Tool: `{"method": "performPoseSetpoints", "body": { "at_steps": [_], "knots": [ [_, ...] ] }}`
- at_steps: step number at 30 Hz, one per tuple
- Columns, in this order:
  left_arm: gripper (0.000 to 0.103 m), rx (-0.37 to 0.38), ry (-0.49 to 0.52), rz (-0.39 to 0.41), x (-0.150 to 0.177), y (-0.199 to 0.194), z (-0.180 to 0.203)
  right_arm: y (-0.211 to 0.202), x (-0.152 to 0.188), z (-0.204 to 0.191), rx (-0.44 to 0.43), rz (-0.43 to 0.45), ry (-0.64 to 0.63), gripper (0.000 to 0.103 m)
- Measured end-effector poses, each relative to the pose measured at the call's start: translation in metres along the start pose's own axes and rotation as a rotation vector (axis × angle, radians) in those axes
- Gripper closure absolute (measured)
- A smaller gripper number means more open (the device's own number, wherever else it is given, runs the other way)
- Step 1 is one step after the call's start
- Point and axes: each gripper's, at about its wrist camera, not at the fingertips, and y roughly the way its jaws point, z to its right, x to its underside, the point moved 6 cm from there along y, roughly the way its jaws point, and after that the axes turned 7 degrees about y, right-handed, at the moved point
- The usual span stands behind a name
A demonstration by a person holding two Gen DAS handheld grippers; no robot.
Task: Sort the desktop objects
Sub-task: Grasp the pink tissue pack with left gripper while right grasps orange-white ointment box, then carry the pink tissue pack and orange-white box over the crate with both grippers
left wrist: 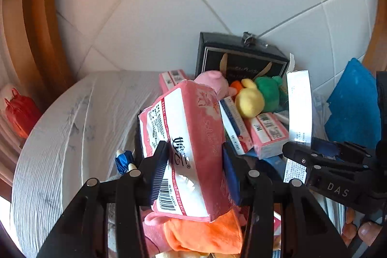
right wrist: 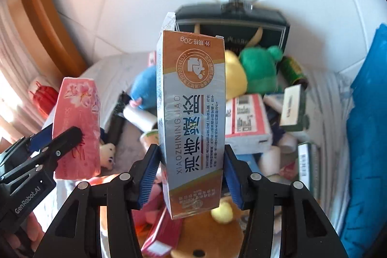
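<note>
Left gripper [left wrist: 196, 161] clamps a pink plastic-wrapped tissue pack [left wrist: 186, 146], blue pads pressed on both sides, pack raised above the clutter. Right gripper [right wrist: 191, 168] clamps a tall silver-and-orange cardboard ointment box [right wrist: 192, 117], upright, inverted print facing camera. Below and behind: yellow plush toy [left wrist: 249, 100] touching green plush toy [left wrist: 271, 93], both before a black gift box [left wrist: 241, 57]. Grey striped cloth [left wrist: 72, 127] covers the surface.

Pink tissue pack [left wrist: 186, 149], silver-and-orange box [right wrist: 192, 117], green plush [left wrist: 269, 93], yellow plush [left wrist: 249, 100], pale striped cloth [left wrist: 60, 137]
</note>
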Motion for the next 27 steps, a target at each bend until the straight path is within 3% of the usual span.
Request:
{"method": "performPoseSetpoints", "body": {
  "at_steps": [8,14,20,27],
  "knots": [
    [0.059,0.033,0.056,0.177,-0.012,-0.109,0.035,-0.110,0.007,-0.017,0.028,0.179,-0.020,0.052],
    [0.059,0.074,0.113,0.273,-0.013,-0.170,0.086,-0.190,0.018,0.001,0.056,0.296,0.007,0.052],
    [0.059,0.152,0.177,0.348,-0.021,-0.209,0.154,-0.267,0.033,0.048,0.112,0.401,0.060,0.052],
    [0.059,0.302,0.281,0.409,-0.038,-0.234,0.276,-0.344,0.054,0.142,0.246,0.491,0.172,0.052]
  ]
}}
